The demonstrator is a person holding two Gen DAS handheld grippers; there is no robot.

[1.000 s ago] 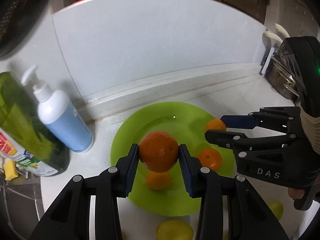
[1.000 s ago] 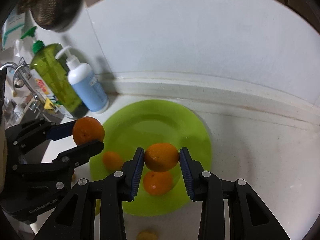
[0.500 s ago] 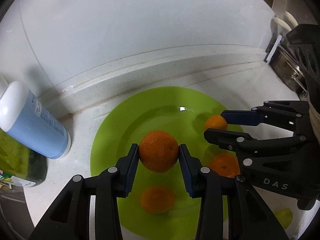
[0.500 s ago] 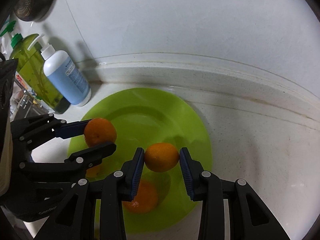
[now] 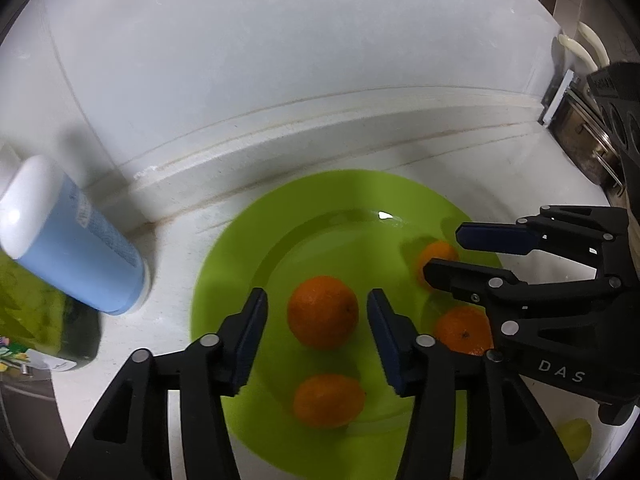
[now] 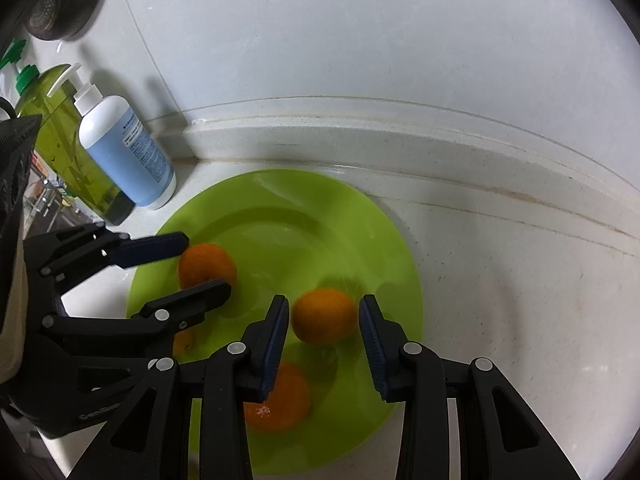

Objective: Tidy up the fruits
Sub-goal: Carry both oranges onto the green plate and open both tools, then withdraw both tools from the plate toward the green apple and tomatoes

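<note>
Here, both tools are hovering low over the green plate (image 5: 224, 280), fingers spread and gripping nothing.

Left wrist view, nearest first: the left tool (image 5: 318, 312) is sitting with its pads wide, a gap showing on each side of the big orange (image 5: 322, 311), which is lying on the plate between them. A second orange (image 5: 329, 400) is resting on the near part of the plate, just below the first. A third orange (image 5: 460, 330) is lying to the right, partly hidden behind the right tool (image 5: 444, 250). That tool is reaching in from the right edge, fingers parted around a smaller orange (image 5: 434, 256) on the plate's far right. A yellow fruit (image 5: 576, 436) is showing on the white surface (image 5: 500, 176) at lower right, off the plate.

Right wrist view: the smaller orange (image 6: 324, 316) is sitting between the right tool's open pads, touching neither as far as can be told.

Farther back, a blue pump bottle (image 6: 128, 152) is standing on the surface just left of the plate, a green bottle (image 6: 68, 152) close behind it. The white wall (image 5: 300, 60) is closing the scene
</note>
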